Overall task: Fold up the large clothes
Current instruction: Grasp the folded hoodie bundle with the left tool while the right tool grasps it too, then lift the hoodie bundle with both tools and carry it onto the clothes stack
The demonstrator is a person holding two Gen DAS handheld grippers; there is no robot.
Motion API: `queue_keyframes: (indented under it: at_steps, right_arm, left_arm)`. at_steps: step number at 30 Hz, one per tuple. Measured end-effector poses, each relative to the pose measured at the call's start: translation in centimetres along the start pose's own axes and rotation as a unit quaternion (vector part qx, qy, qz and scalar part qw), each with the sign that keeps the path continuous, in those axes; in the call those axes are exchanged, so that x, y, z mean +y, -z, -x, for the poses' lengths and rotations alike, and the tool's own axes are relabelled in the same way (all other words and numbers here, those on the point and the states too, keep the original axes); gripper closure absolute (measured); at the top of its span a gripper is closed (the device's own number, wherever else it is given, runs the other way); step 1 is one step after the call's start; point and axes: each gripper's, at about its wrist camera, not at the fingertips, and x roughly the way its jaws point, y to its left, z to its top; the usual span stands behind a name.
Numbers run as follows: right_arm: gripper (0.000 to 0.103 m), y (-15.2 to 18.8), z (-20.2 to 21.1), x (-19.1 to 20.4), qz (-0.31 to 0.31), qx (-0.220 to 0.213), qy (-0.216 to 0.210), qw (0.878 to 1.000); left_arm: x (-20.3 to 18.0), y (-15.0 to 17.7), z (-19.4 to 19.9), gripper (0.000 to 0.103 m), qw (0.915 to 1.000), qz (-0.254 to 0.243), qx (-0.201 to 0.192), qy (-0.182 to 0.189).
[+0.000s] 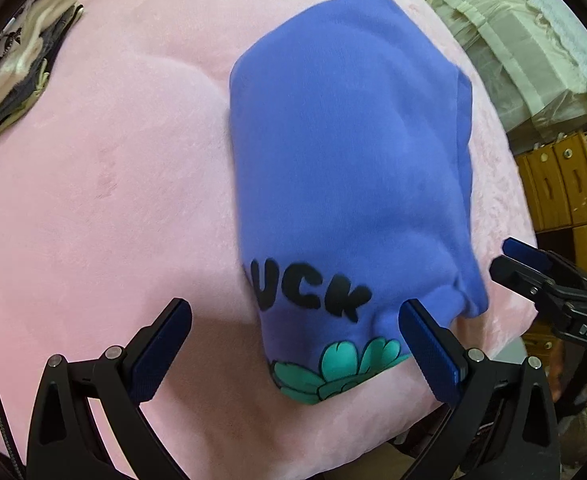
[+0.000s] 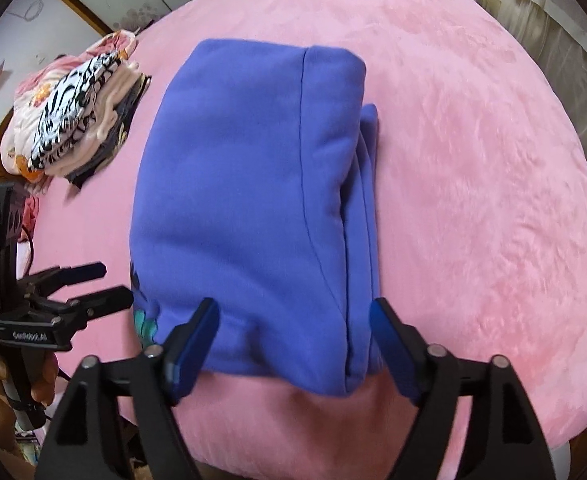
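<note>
A folded purple sweatshirt point(image 1: 349, 152) with black letters and a green flower print lies on the pink bed cover point(image 1: 93, 184). It also shows in the right wrist view point(image 2: 245, 200), folded into a compact block. My left gripper point(image 1: 293, 312) is open and empty, just in front of the sweatshirt's near end. My right gripper point(image 2: 295, 310) is open and empty, its fingers standing either side of the sweatshirt's near edge. The right gripper also shows in the left wrist view point(image 1: 509, 256). The left gripper also shows in the right wrist view point(image 2: 113, 284).
A pile of folded clothes point(image 2: 73, 116) lies at the far left of the pink cover point(image 2: 473, 160); it also shows in the left wrist view point(image 1: 21, 60). Light curtains point(image 1: 513, 32) and wooden drawers point(image 1: 561, 184) stand beyond the bed on the right.
</note>
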Motion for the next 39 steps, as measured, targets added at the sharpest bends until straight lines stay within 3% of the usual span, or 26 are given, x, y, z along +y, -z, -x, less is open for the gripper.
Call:
queue_keyframes:
  at_steps: [4, 7, 9, 15, 18, 26, 35, 36, 39]
  right_arm:
    - [0.016, -1.4, -0.8, -0.6, -0.003, -0.015, -0.003, 1.0]
    - [0.005, -2.6, -1.8, -1.0, 0.0, -0.017, -0.013, 1.0]
    - [0.003, -3.0, -2.4, -1.5, 0.003, -0.012, -0.018, 1.0]
    - [0.003, -4.7, -5.1, -3.5, 0.004, 0.012, -0.035, 0.999]
    - [0.003, -5.5, -6.5, -4.6, 0.002, 0.024, -0.07, 0.997]
    - [0.003, -6.6, -10.1, -6.6, -0.015, 0.049, -0.17, 0.984]
    - [0.004, -6.9, -12.1, -6.0, -0.004, 0.063, -0.219, 0.974]
    - [0.005, -7.0, -12.3, -6.0, -0.005, 0.064, -0.218, 0.974]
    - [0.022, -7.3, -12.2, -5.2, -0.003, 0.066, -0.224, 0.972]
  left_arm:
    - [1.7, -1.2, -0.6, 0.0, 0.9987, 0.037, -0.008, 0.034]
    - [3.2, -1.9, -1.3, 0.0, 0.9932, 0.085, -0.017, 0.077]
    - [3.7, -2.4, -1.7, 0.0, 0.9899, 0.1, -0.025, 0.097]
    - [3.1, -4.1, -3.9, 0.0, 0.9873, 0.087, -0.026, 0.13]
    - [2.7, -4.8, -5.1, 0.0, 0.9862, 0.076, -0.027, 0.145]
    - [2.3, -6.0, -8.1, 0.0, 0.9834, 0.06, -0.033, 0.168]
    - [1.5, -6.8, -10.2, 0.0, 0.9822, 0.067, -0.031, 0.173]
    - [1.5, -6.8, -10.1, 0.0, 0.9826, 0.069, -0.031, 0.17]
    - [1.4, -6.7, -9.7, 0.0, 0.9847, 0.074, -0.026, 0.155]
